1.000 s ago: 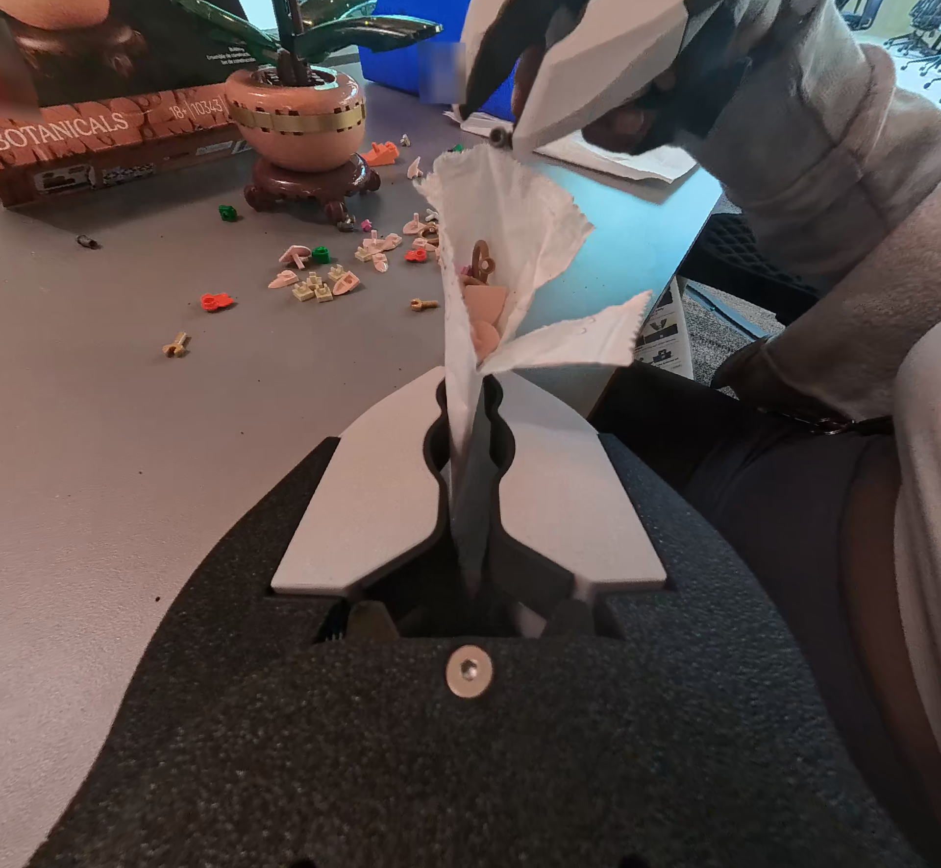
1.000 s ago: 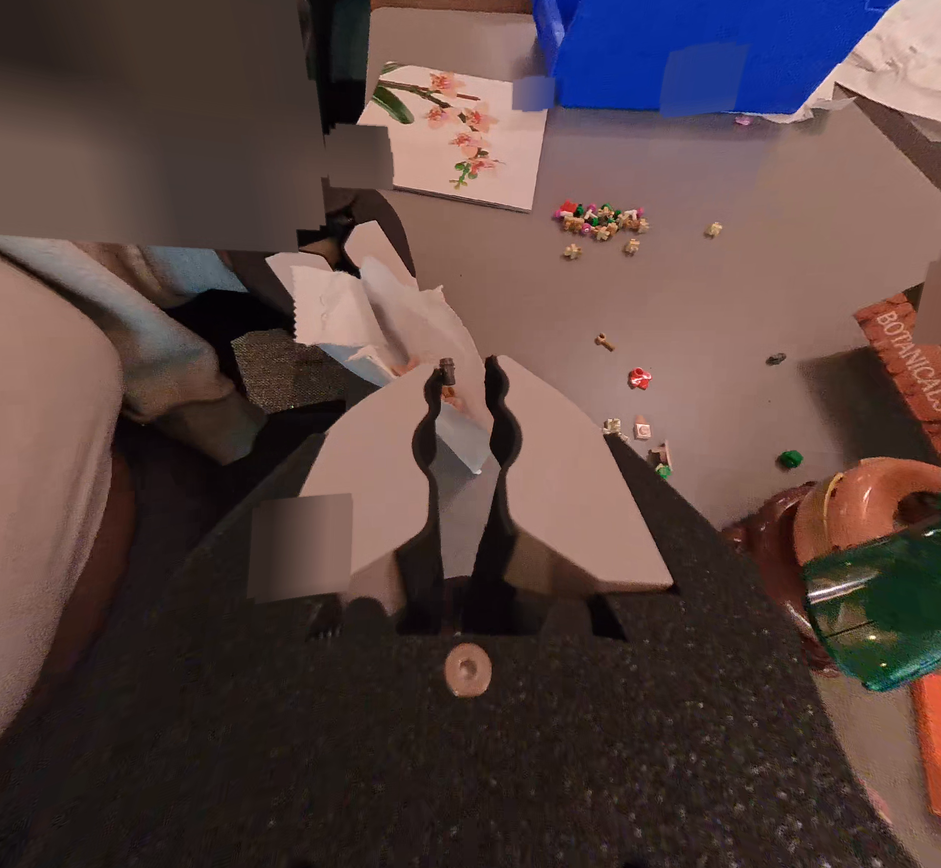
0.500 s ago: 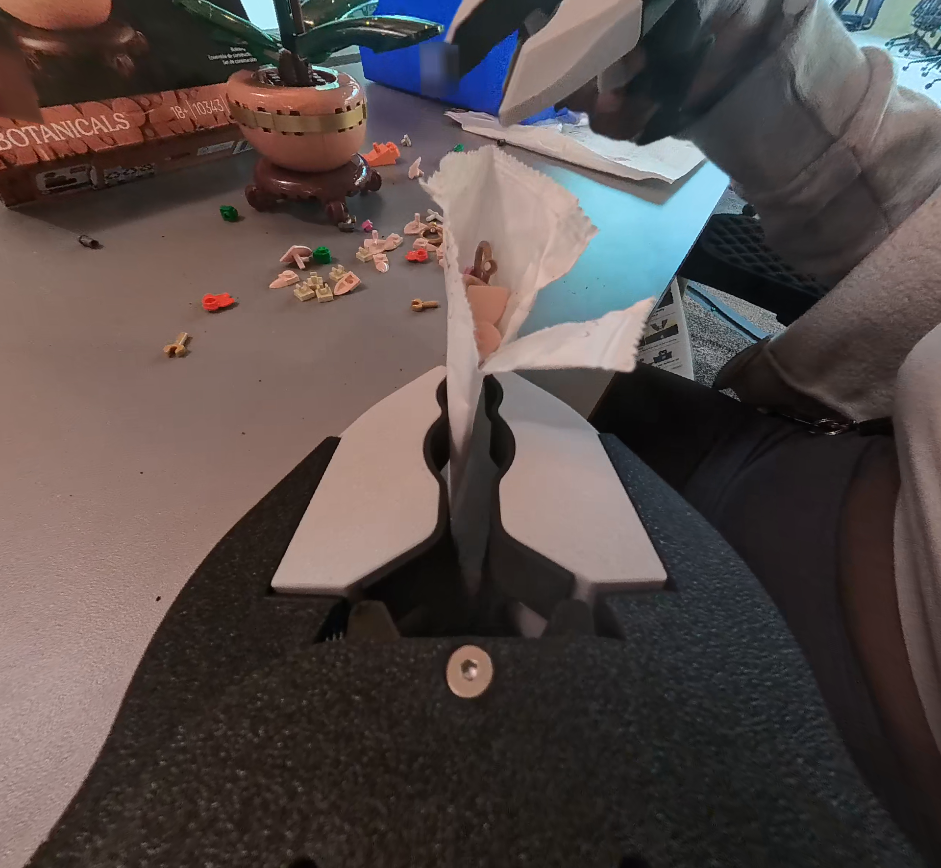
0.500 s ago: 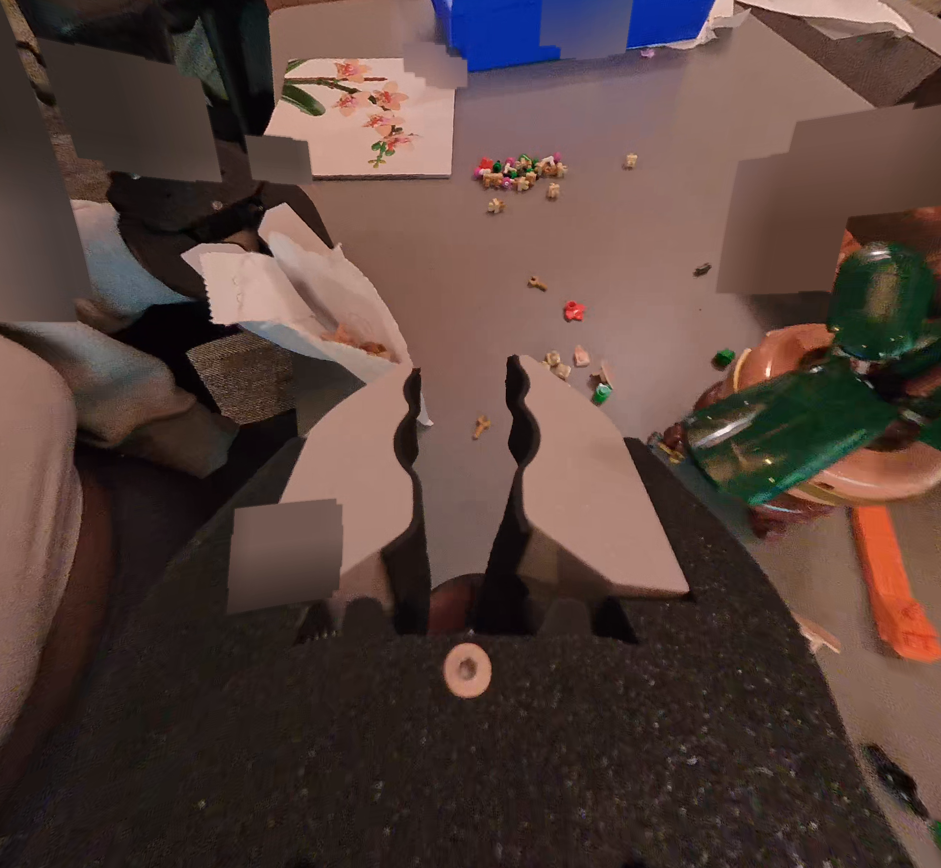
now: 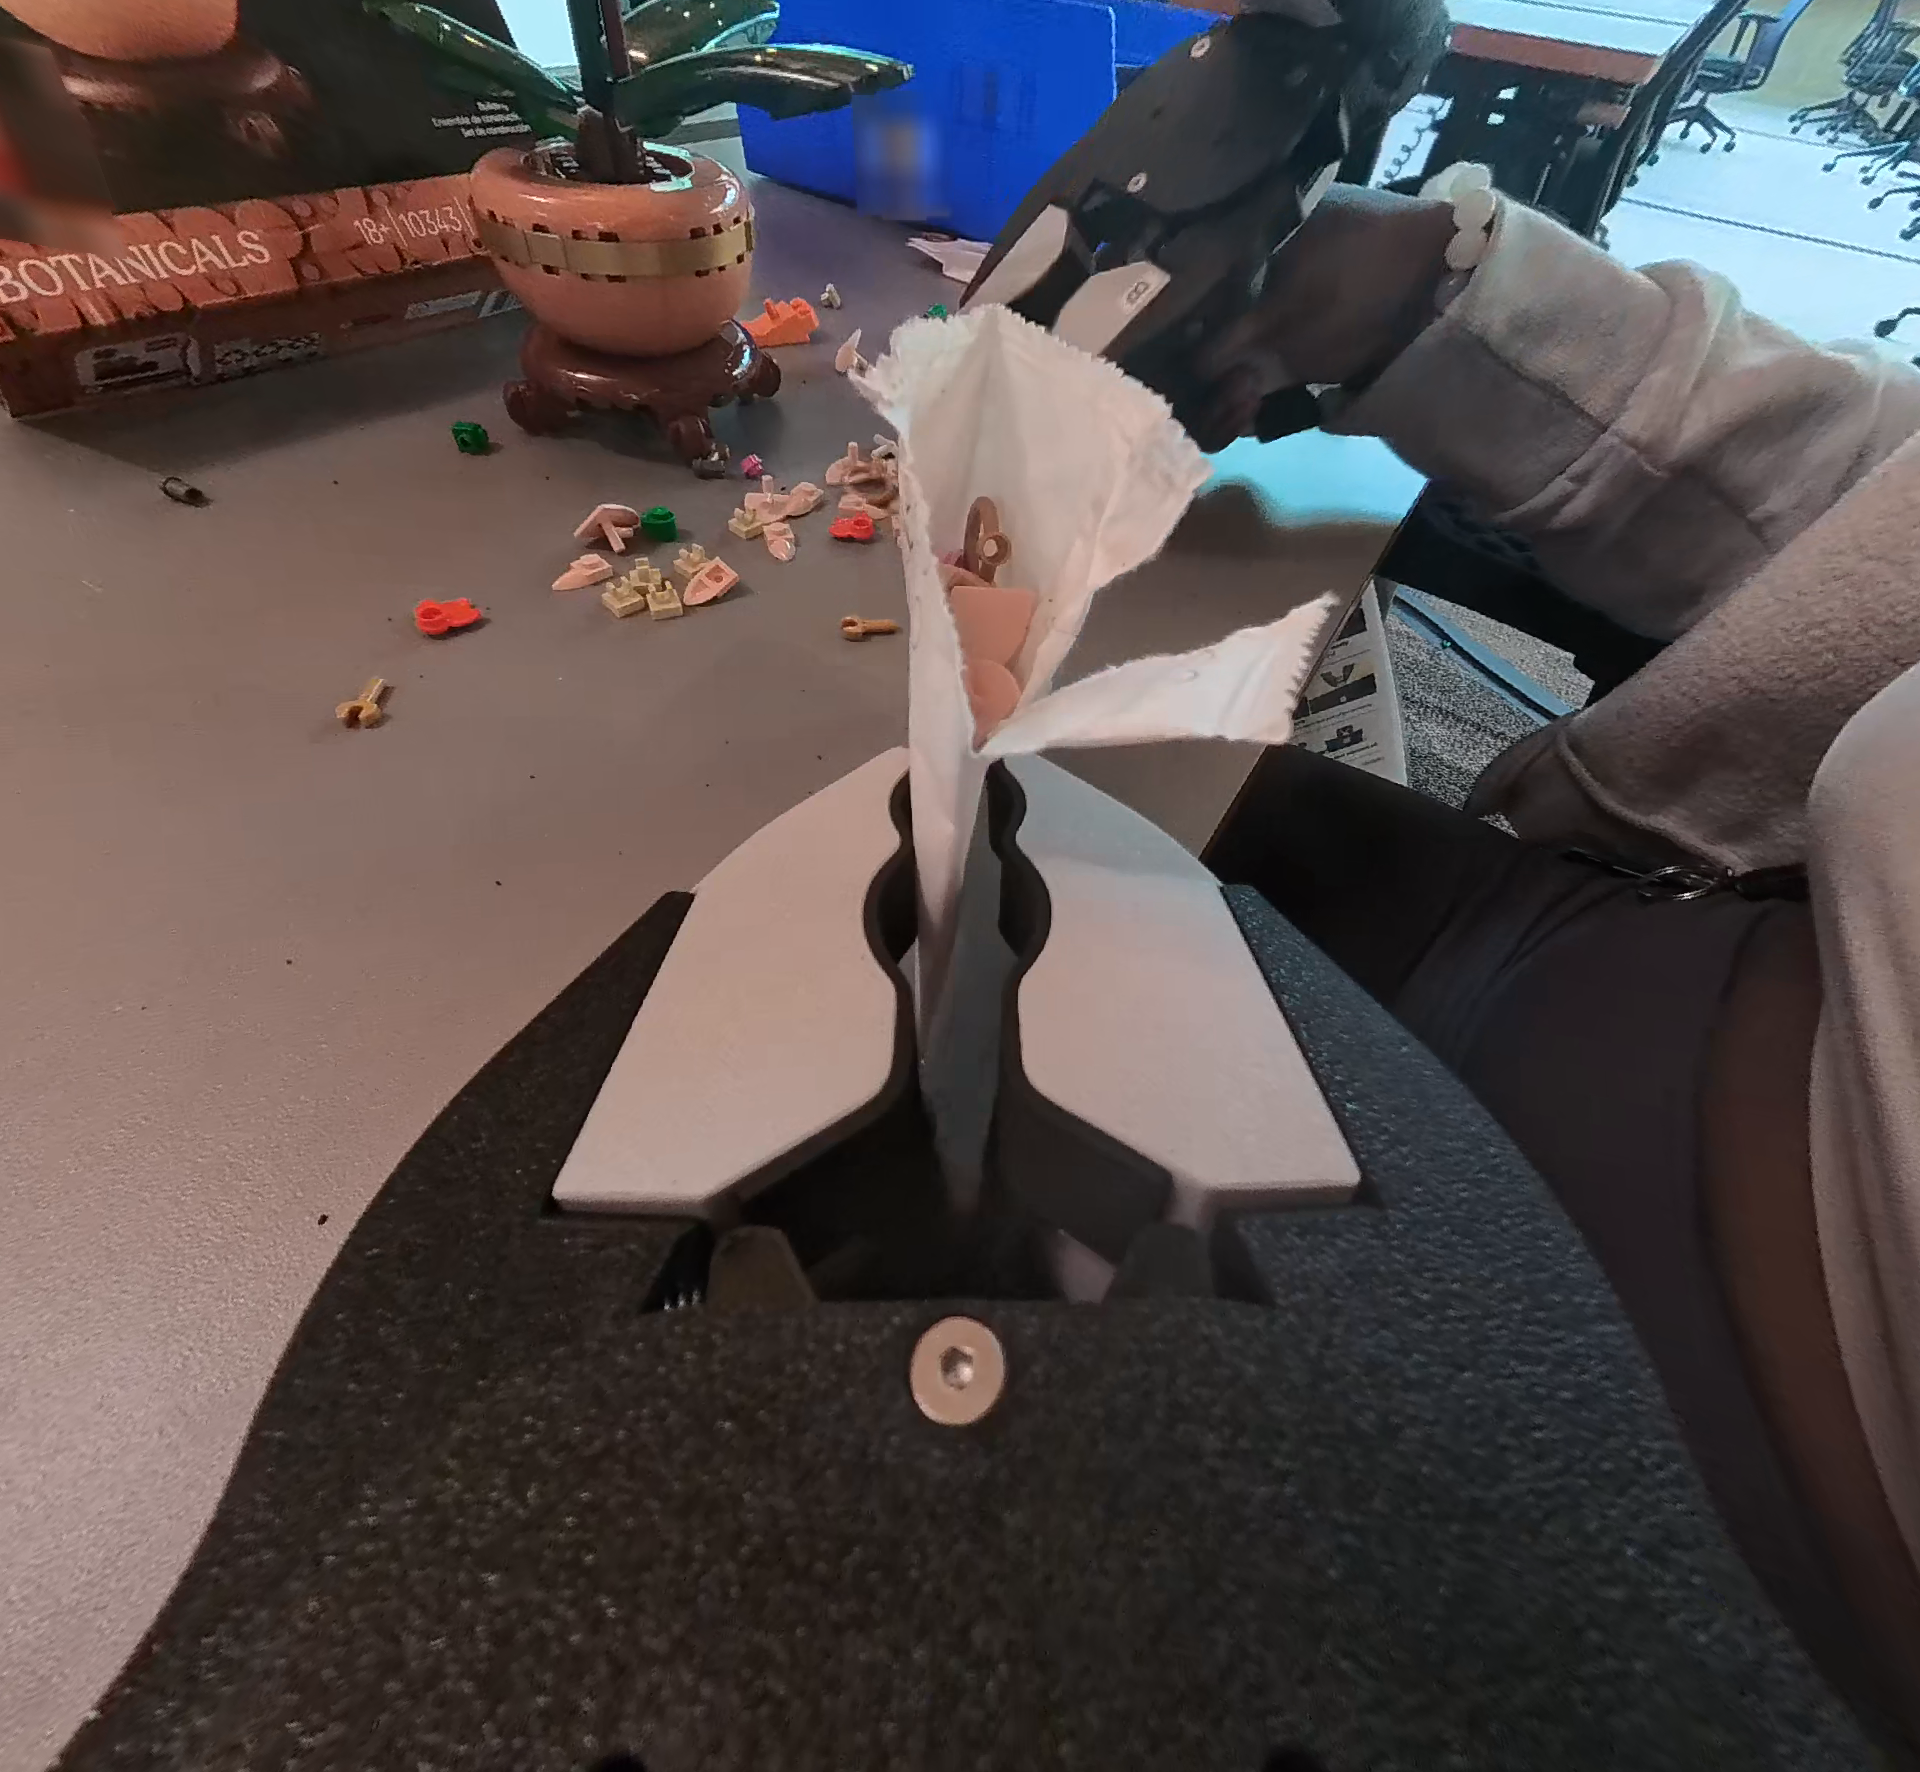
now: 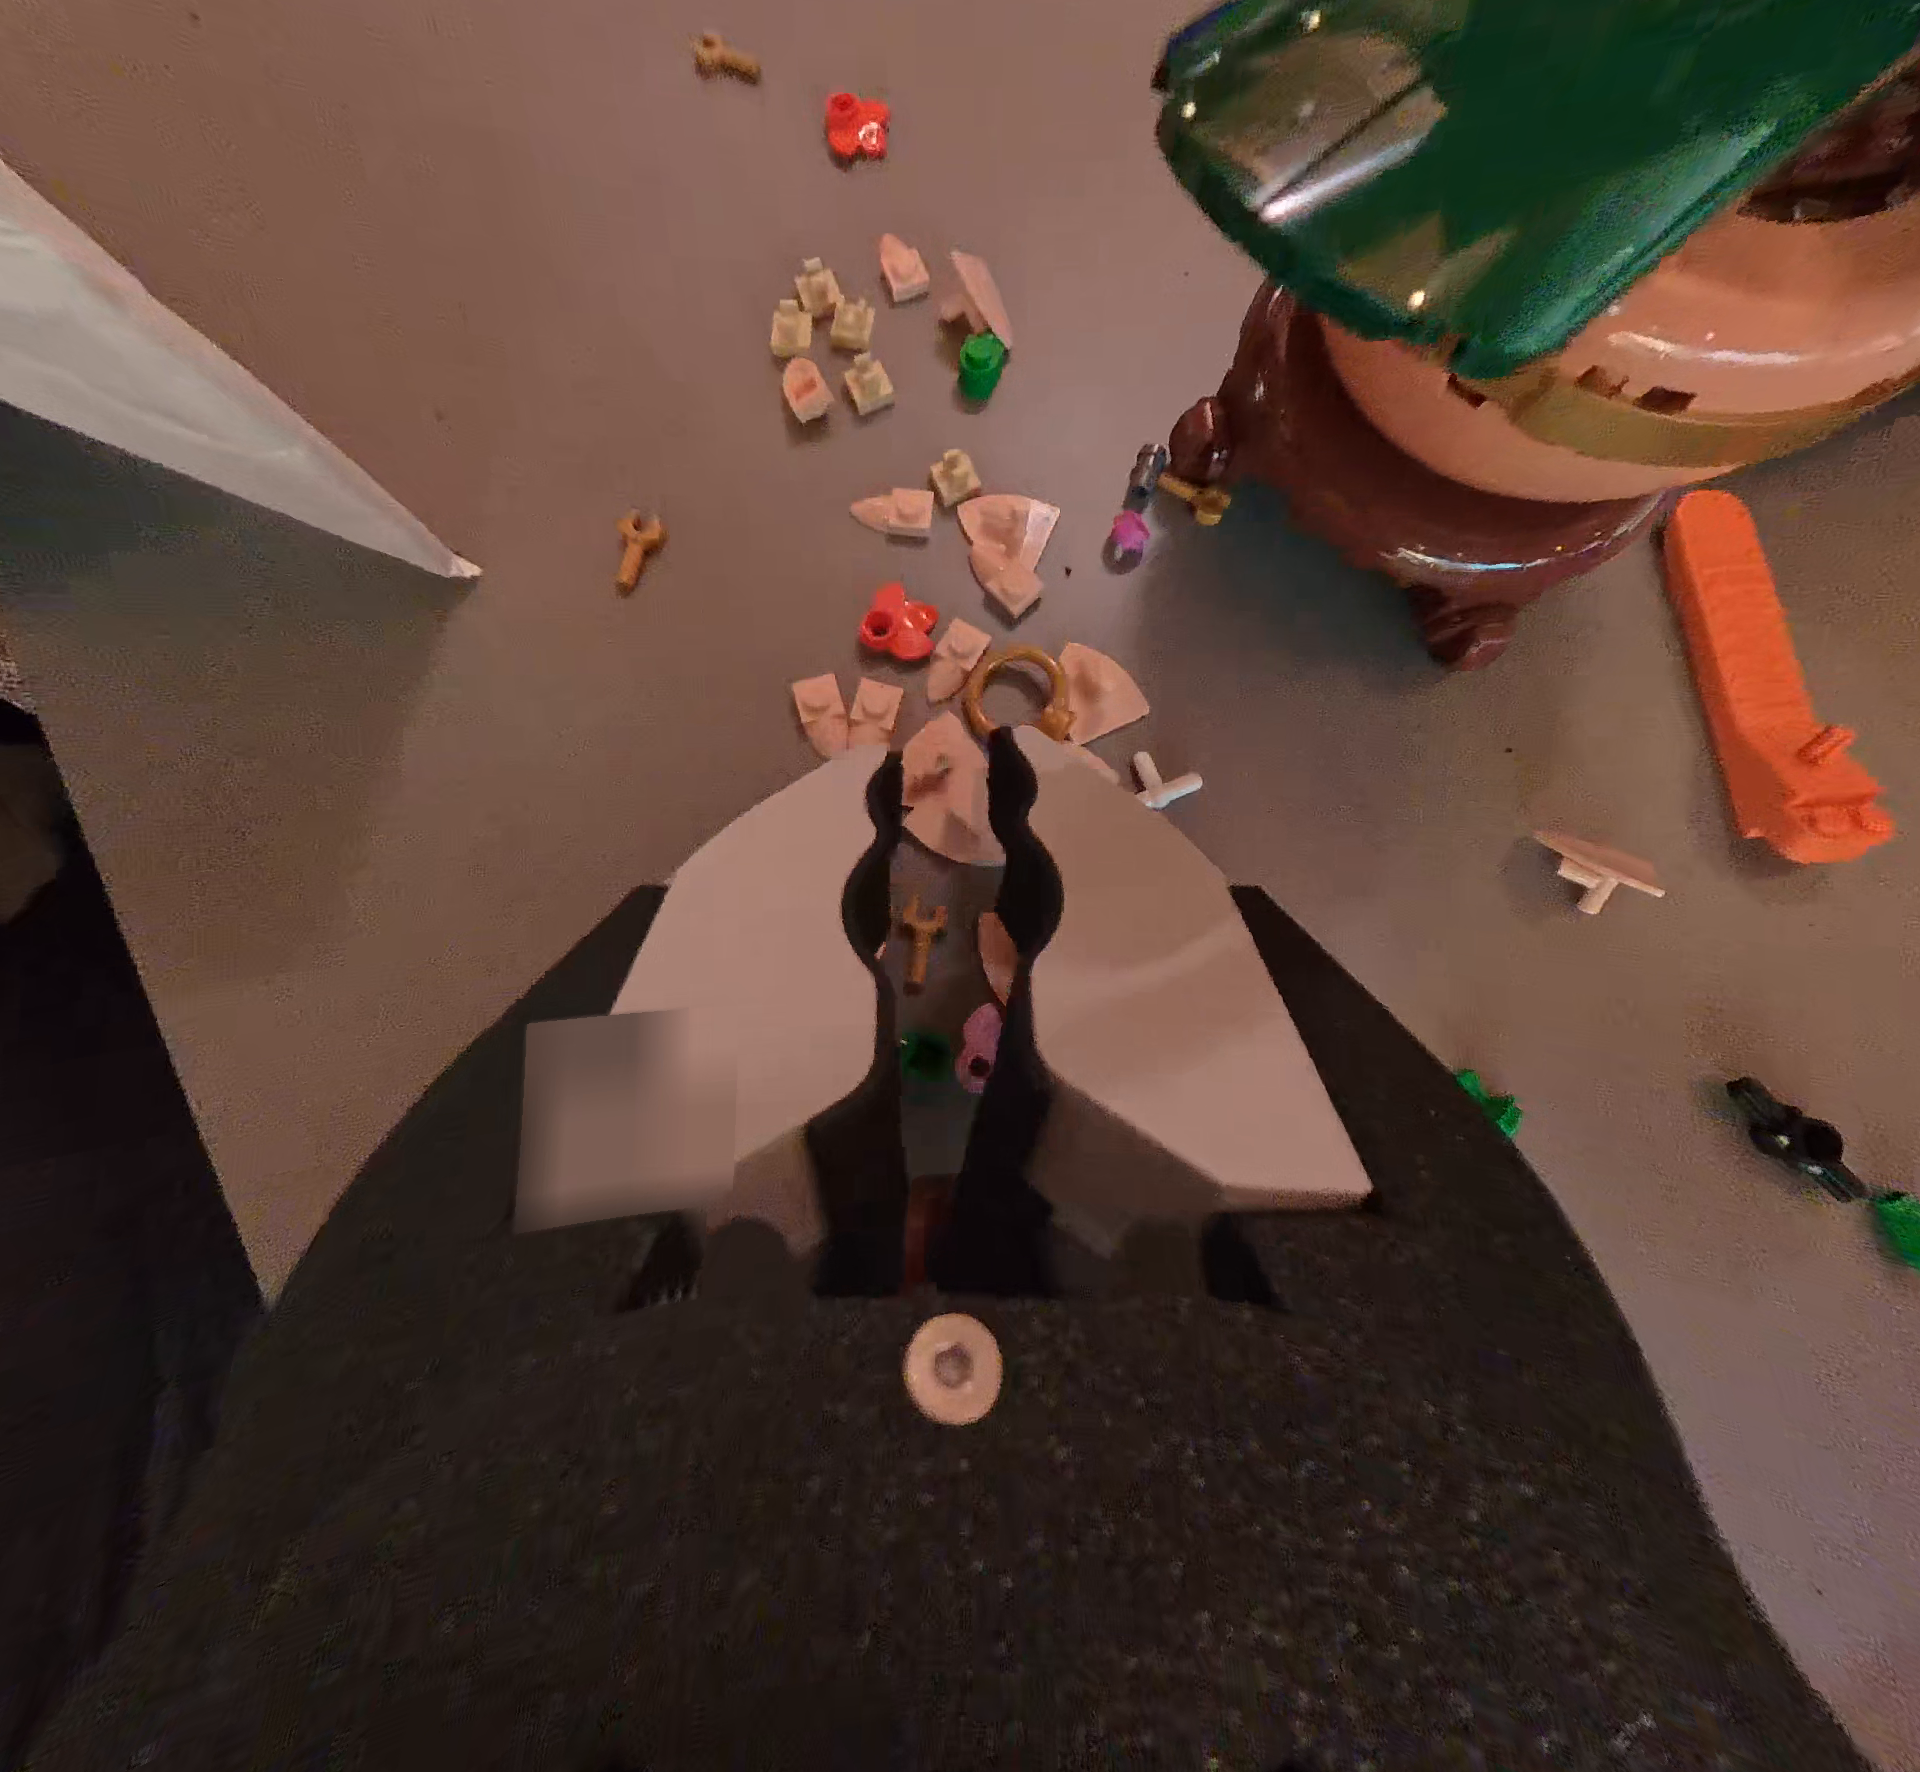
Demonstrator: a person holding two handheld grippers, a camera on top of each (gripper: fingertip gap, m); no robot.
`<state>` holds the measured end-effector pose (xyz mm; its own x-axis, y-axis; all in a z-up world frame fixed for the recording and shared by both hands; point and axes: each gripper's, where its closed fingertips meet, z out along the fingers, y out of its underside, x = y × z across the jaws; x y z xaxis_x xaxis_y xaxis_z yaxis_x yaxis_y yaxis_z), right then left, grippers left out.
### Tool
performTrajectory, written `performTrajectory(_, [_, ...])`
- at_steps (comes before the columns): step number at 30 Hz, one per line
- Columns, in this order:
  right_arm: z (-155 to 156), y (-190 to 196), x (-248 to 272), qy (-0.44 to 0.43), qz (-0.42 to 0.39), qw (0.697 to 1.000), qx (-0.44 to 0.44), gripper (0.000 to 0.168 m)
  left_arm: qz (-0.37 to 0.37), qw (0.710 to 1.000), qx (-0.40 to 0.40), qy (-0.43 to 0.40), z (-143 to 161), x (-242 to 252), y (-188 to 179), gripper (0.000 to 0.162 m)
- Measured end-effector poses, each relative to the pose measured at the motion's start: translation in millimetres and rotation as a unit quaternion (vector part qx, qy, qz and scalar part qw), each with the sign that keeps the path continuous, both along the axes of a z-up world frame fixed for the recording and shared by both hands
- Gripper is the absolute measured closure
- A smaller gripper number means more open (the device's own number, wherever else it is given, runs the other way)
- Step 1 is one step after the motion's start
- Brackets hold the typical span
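My left gripper (image 5: 956, 787) is shut on the lower edge of a white paper bag (image 5: 1029, 465) and holds it upright with its mouth open. Pink and tan toy-brick pieces (image 5: 987, 621) lie inside. My right gripper (image 6: 943, 746) is open and points down at the grey table (image 6: 416, 216), just above a scatter of small pieces. A pink petal piece (image 6: 945, 808) lies between its fingertips, and a gold ring (image 6: 1013, 683) lies just beyond them. The right gripper also shows behind the bag in the left wrist view (image 5: 1049, 268).
A brick-built plant pot (image 5: 613, 257) with dark green leaves (image 6: 1507, 91) stands close to the right of the right gripper. An orange tool (image 6: 1756, 694) lies beside it. A blue bin (image 5: 935, 91) and a product box (image 5: 208, 164) stand at the back. The table edge runs beside the bag. Spacing between my two grippers at the tips: around 15 cm. My right gripper's tips are some 10 cm from the brick-built plant pot (image 5: 613, 257).
The right gripper left the bag's mouth, opened, swung over the table and came down low over the scattered pieces. The left gripper and the bag stayed still.
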<state>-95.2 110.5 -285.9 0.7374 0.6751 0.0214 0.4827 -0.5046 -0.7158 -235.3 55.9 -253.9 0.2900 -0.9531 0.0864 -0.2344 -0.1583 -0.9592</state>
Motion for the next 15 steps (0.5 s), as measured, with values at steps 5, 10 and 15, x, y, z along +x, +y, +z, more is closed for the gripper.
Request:
performTrajectory(5, [1,2,0,0.009,-0.003,1.000,-0.003,0.165,-0.001,1.000,0.000,0.000,0,0,0,0.152])
performTrajectory(10, [12,-1,1,0.034,0.002,0.999,0.008,0.166,-0.002,1.000,0.001,0.001,0,0,0,0.152])
performTrajectory(15, [82,-27,-47,0.180,0.089,0.978,0.053,0.165,-0.001,1.000,0.000,0.001,0,1,-1,0.152])
